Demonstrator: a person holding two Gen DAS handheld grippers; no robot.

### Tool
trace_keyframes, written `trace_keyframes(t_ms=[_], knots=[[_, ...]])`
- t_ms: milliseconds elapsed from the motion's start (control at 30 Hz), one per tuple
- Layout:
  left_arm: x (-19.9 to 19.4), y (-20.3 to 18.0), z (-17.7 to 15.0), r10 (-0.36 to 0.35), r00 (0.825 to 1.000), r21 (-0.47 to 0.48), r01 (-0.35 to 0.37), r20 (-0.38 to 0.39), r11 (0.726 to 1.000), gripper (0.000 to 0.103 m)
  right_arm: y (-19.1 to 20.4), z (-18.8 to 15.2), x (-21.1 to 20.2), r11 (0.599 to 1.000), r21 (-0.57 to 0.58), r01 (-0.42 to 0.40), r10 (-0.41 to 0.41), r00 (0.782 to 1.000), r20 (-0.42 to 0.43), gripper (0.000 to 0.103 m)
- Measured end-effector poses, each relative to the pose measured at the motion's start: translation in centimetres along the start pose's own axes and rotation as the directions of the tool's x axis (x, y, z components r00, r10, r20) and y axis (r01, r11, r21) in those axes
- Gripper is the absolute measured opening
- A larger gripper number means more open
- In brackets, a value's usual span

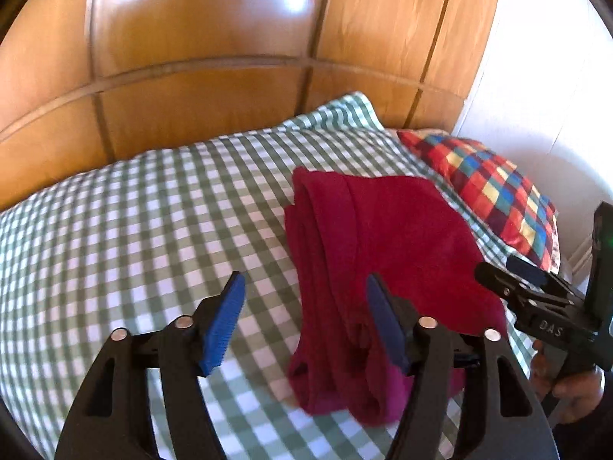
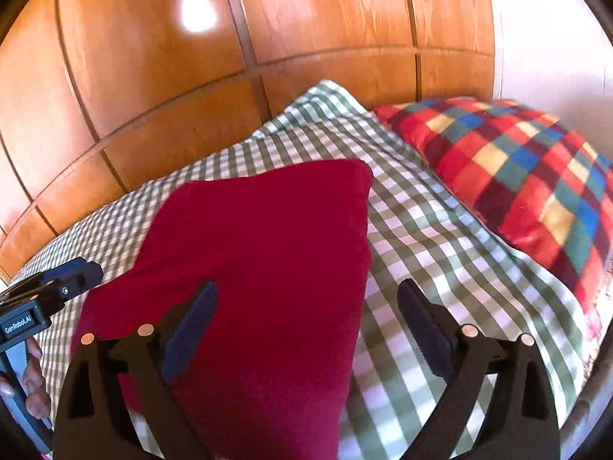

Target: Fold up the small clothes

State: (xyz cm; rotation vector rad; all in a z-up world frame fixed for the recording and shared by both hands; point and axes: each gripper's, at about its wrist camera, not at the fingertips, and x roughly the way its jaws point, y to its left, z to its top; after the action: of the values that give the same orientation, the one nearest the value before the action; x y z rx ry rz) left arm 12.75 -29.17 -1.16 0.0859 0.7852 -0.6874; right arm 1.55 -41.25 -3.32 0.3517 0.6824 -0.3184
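The folded dark red cloth (image 1: 383, 268) is spread under the wide-open left gripper's (image 1: 304, 322) right finger, and under the wide-open right gripper's (image 2: 306, 329) left finger.

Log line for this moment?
left gripper: open, empty | right gripper: open, empty | red garment: folded on checked sheet
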Motion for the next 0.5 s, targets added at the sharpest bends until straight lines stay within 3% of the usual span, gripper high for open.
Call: trace_keyframes(t_ms=[367,500], knots=[[-5.8,1.0,-2.9,0.072,0.995,-0.052,-0.068,0.073,0.996,0.071,5.2,-3.5,-3.4,0.997,-0.070,-0.040,0.040,0.999,0.004,0.095],[-7.7,0.8,-3.8,0.127,0.985,-0.055,-0.121,0.118,0.991,0.078,6.6,-4.9,-4.6,0.997,-0.073,-0.009,0.010,1.000,0.006,0.096]])
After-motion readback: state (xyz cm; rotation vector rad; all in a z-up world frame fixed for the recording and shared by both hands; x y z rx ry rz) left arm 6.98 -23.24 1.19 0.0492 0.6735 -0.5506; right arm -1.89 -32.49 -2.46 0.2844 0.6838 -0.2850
